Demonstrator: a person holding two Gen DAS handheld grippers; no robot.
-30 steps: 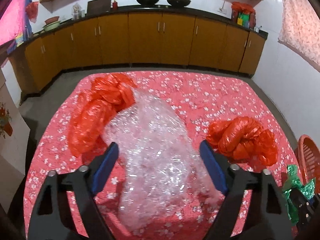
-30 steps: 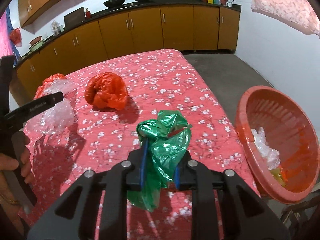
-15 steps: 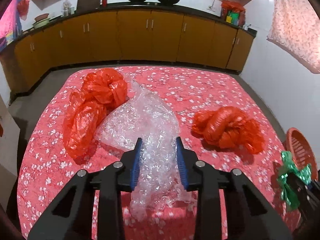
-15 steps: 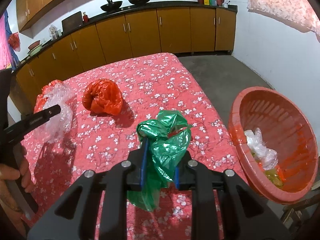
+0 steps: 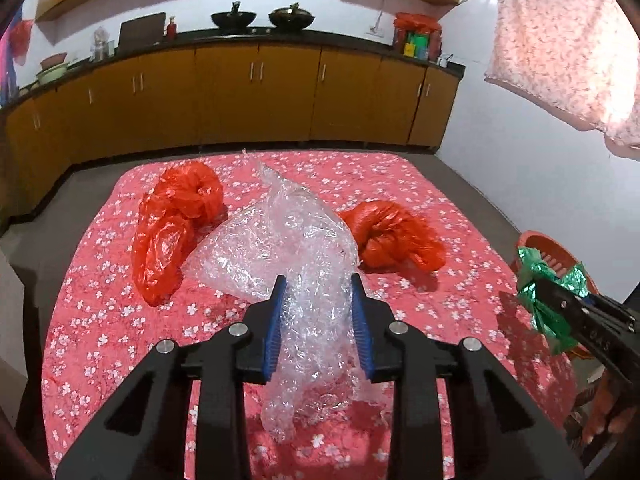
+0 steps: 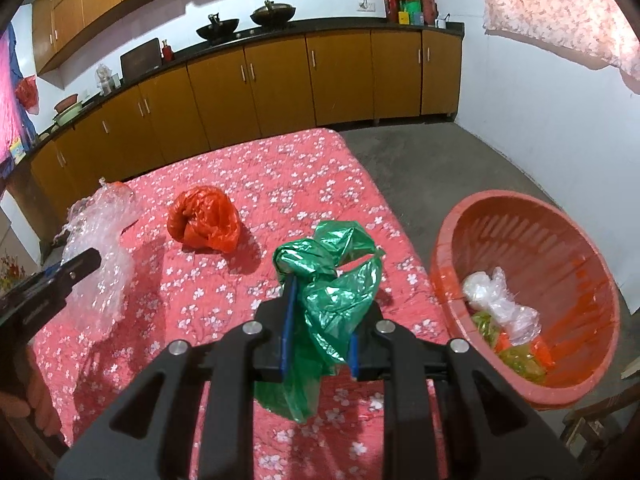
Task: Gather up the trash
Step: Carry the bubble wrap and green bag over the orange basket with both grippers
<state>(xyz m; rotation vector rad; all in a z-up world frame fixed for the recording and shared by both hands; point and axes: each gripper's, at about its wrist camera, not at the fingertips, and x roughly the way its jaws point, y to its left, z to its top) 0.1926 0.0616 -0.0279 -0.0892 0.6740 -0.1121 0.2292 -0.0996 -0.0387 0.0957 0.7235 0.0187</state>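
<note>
1. The left gripper (image 5: 319, 322) points forward and downward over the table, its blue pads (image 5: 275, 328) drawn in to a narrow gap and pressing both sides of a crumpled clear plastic bag (image 5: 296, 256).
2. The clear bag bulges up ahead of the fingers and hangs in a loose tail below them; its far part rests on or just above the red floral tablecloth (image 5: 100, 320), which of the two I cannot tell.
3. Ahead and left of this gripper lies a red plastic bag (image 5: 172, 228), touching the clear bag's edge; ahead and right lies a second red plastic bag (image 5: 396, 240), just beside the clear one.
4. The right gripper (image 6: 320, 328) is also angled downward, its jaws nearly together and clamped on a green plastic bag (image 6: 332, 284), which stands bunched above the fingers and droops under them, clear of the cloth.
5. To the right of this gripper, past the table's edge, a red slotted basket (image 6: 560, 240) sits tilted toward it, with clear, green and orange scraps in its bottom.
6. In the left wrist view the right gripper enters from the far right, a hand (image 5: 608, 412) partly visible low behind it.
7. Beyond the table run brown kitchen cabinets (image 5: 256, 96).
</note>
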